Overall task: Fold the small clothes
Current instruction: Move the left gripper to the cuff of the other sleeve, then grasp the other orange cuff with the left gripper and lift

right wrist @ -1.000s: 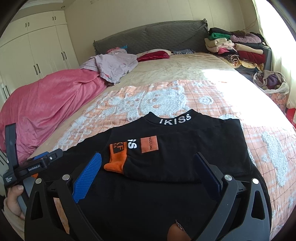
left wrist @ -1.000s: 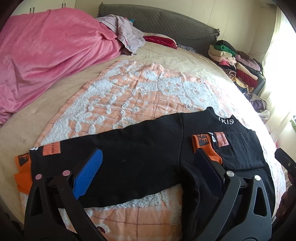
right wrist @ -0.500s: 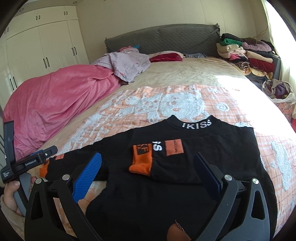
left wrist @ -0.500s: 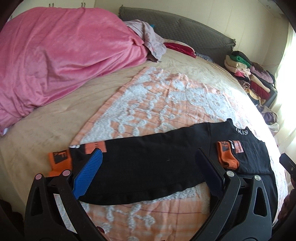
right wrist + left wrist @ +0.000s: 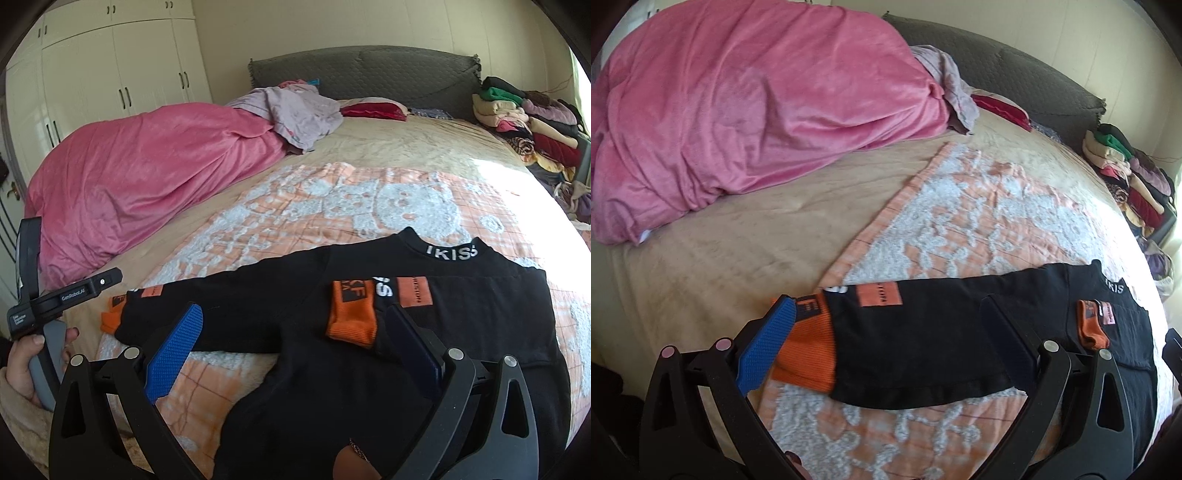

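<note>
Beige bed (image 5: 424,147) is covered by an orange patterned blanket (image 5: 314,206), on which a black top (image 5: 461,314) is laid flat, one sleeve (image 5: 923,332) stretched sideways, the other folded across the chest. Left tongs (image 5: 886,343) and right tongs (image 5: 295,350) are held wide apart, gripping nothing.

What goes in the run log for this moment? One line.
left gripper: open, over outstretched sleeve's orange cuff | right gripper: open, over black long-sleeved top | other sleeve folded across chest

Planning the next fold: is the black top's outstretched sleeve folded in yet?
Not yet. The sleeve lies spread sideways, orange cuff on the blanket; the other sleeve is folded in.
</note>
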Available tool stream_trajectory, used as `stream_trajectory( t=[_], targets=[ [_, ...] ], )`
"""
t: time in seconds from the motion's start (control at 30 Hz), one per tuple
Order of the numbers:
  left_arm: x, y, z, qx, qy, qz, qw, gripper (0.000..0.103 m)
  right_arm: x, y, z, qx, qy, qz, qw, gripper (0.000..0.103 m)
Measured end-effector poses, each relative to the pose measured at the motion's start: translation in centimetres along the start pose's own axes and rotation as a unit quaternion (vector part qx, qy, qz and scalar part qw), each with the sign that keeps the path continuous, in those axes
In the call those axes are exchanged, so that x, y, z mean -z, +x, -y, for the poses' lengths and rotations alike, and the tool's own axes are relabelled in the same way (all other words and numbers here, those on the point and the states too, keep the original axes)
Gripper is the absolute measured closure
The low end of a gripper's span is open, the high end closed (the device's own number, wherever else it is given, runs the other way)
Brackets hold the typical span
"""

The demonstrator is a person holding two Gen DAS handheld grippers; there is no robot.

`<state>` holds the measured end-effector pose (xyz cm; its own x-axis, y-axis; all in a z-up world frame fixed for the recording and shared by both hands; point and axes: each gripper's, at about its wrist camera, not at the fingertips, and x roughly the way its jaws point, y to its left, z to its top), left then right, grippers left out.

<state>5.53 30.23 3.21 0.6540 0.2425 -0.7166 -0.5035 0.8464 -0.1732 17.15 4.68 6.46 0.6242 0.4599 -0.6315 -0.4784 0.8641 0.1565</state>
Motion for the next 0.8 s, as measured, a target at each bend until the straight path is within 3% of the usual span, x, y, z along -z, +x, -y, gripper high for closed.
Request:
stream_trajectory(
  t=[0.5,0.8],
  targets=[
    [0.5,1.2,-6.0,-0.035,-0.064,-0.034,0.9968,0.009,0.6,1.9,-3.5,-0.036,-0.044,-0.032,0.998,0.005],
    [1.0,3.1,-7.9,-0.021,-0.088,-0.062,0.9939,0.010,2.3,3.9,-5.9,-0.056,-0.061,-0.062,0.995,0.005]
  ],
)
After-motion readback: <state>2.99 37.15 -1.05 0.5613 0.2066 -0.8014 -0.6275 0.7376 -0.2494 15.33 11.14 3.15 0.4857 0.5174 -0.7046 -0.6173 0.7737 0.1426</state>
